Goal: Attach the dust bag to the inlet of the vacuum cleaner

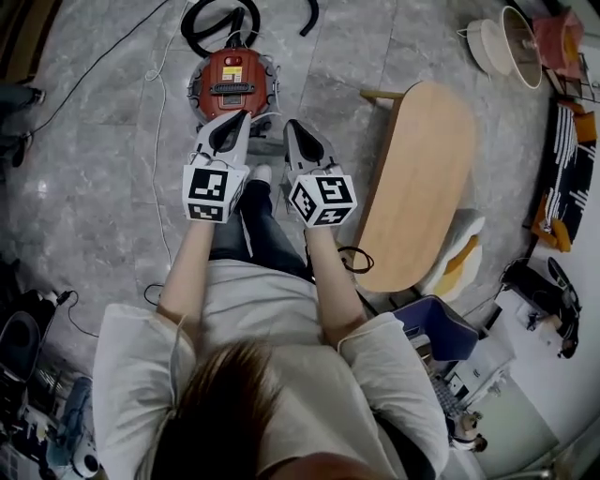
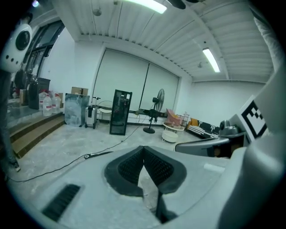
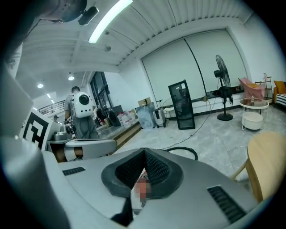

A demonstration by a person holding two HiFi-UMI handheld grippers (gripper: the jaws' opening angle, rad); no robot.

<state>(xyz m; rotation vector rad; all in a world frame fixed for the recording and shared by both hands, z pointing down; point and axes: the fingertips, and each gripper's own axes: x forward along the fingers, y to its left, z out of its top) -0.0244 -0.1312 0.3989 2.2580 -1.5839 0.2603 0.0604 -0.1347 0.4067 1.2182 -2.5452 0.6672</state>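
The red canister vacuum cleaner (image 1: 233, 84) stands on the grey marble floor straight ahead of the person, its black hose (image 1: 217, 21) curled behind it. No dust bag shows in any view. My left gripper (image 1: 244, 117) is held up over the vacuum's near edge, jaws shut with nothing between them (image 2: 143, 148). Beside it, my right gripper (image 1: 290, 126) is also raised and shut on nothing (image 3: 144, 150). Both point forward and slightly down, side by side. A bit of the red vacuum shows under the right jaws in the right gripper view.
A long oval wooden table (image 1: 427, 159) stands close on the right. A thin cable (image 1: 157, 141) runs along the floor on the left. A blue box (image 1: 441, 328) sits at lower right. Across the room are a black cabinet (image 2: 120, 112), a standing fan (image 3: 222, 76) and a person (image 3: 80, 114).
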